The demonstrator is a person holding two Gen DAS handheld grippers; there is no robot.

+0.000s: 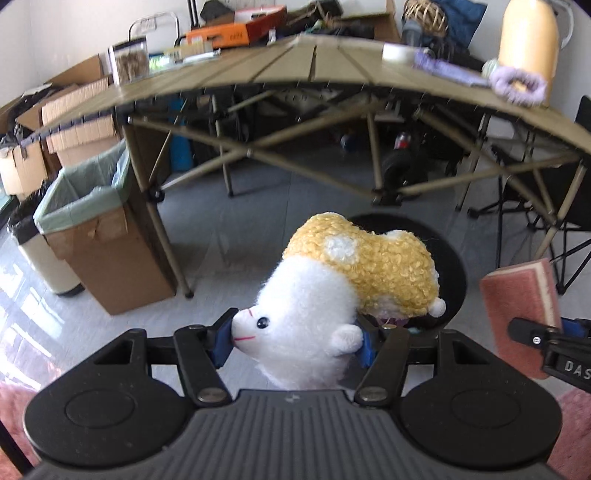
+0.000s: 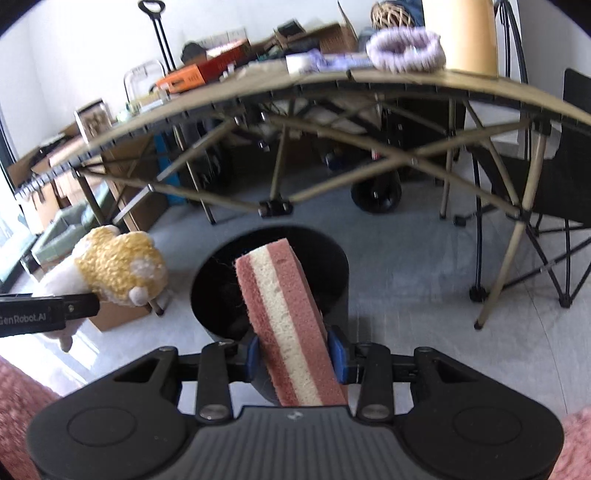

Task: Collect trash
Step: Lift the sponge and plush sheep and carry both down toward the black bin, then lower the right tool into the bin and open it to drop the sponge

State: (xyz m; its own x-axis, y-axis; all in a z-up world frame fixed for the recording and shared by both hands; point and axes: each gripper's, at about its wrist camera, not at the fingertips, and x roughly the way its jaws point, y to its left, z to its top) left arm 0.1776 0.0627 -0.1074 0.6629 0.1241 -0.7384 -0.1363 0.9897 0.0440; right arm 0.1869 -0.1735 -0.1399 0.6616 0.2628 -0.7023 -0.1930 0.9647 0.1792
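A folding table (image 2: 424,79) spans the background above a black bin (image 2: 295,243) on the floor. The left gripper (image 1: 295,341) is clamped on a plush toy (image 1: 332,288) beside the bin. The right gripper (image 2: 295,356) pinches a striped sponge (image 2: 284,314) upright over the bin's mouth.

White walls (image 1: 74,29), grey floor (image 1: 258,206) with bright glare at left, cluttered folding table (image 1: 314,66), black folding chair (image 2: 546,184), stacked cardboard boxes (image 1: 74,110)

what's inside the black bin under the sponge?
The black bin shows a dark interior with some dark wispy debris on its left wall. The sponge, clamped in the right gripper, hides the middle and bottom.
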